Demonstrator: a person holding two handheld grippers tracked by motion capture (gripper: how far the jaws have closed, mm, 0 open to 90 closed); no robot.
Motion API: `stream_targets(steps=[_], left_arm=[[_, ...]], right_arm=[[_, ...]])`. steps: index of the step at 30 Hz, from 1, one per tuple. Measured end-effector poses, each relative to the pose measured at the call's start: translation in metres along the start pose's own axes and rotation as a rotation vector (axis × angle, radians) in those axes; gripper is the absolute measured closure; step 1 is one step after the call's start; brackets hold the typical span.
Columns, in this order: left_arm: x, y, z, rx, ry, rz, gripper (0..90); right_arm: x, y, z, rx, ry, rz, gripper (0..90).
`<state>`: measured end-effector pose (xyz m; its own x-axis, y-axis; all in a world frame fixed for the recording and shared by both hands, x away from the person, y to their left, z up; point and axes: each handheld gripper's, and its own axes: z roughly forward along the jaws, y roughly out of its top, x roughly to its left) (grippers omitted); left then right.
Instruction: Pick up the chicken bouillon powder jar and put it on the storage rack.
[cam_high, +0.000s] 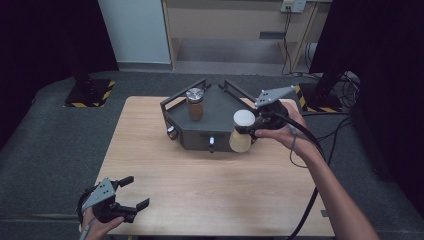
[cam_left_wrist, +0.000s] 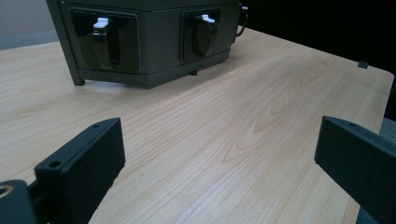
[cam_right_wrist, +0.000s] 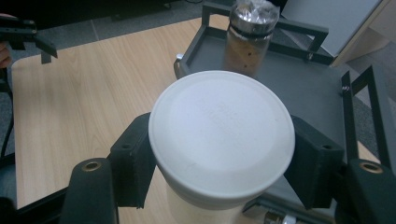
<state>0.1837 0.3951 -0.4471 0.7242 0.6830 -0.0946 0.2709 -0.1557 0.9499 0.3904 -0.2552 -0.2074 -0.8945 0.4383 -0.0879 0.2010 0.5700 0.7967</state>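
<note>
While a person's right hand holds it at the right side of the dark grey tray (cam_high: 220, 107), the right gripper (cam_high: 251, 127) pinches a cream jar with a white lid (cam_high: 242, 131), seen from the high view just off the tray's near right edge and above the wooden table (cam_high: 200, 195). On the tray's floor, left of the held jar, stands a brown jar with a metal lid (cam_high: 195, 103), upright. At the table's near left corner the left gripper (cam_high: 132, 192) rests in the person's other hand, its jaws spread with nothing between them, well apart from the tray.

In the left gripper view, the two black jaws stand wide over bare wood, and the tray's near wall (cam_left_wrist: 154, 39), with two white-tipped latches, sits farther off to the left.

In the right gripper view, the jaw pads press on either side of the cream jar (cam_right_wrist: 219, 140) just under its white lid, which is seen from above. Beyond it the brown jar (cam_right_wrist: 247, 37) stands on the tray (cam_right_wrist: 299, 88), and the left gripper (cam_right_wrist: 28, 39) shows at the far left edge of the table.
</note>
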Motion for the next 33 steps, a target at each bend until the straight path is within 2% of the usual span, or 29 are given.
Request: stream_targets(steps=[7,12,16,23,33], left_arm=[[0.000,0.000,0.000,-0.001,0.002,-0.006,0.6],[0.001,-0.001,0.000,-0.001,0.003,-0.011,0.6],[0.001,-0.001,0.000,-0.001,0.005,-0.014,0.6],[0.001,-0.001,0.000,0.001,0.005,-0.017,0.6],[0.002,-0.002,0.000,-0.001,0.003,-0.021,0.6]], right_arm=[[-0.027,0.026,0.013,0.004,0.020,-0.019,34.1],[-0.041,0.038,0.026,0.000,0.007,-0.006,34.1],[-0.049,0.046,0.039,0.016,-0.024,0.007,34.1],[-0.063,0.052,0.059,0.031,-0.059,0.040,34.1],[-0.074,0.044,0.078,0.030,-0.105,0.090,34.1]])
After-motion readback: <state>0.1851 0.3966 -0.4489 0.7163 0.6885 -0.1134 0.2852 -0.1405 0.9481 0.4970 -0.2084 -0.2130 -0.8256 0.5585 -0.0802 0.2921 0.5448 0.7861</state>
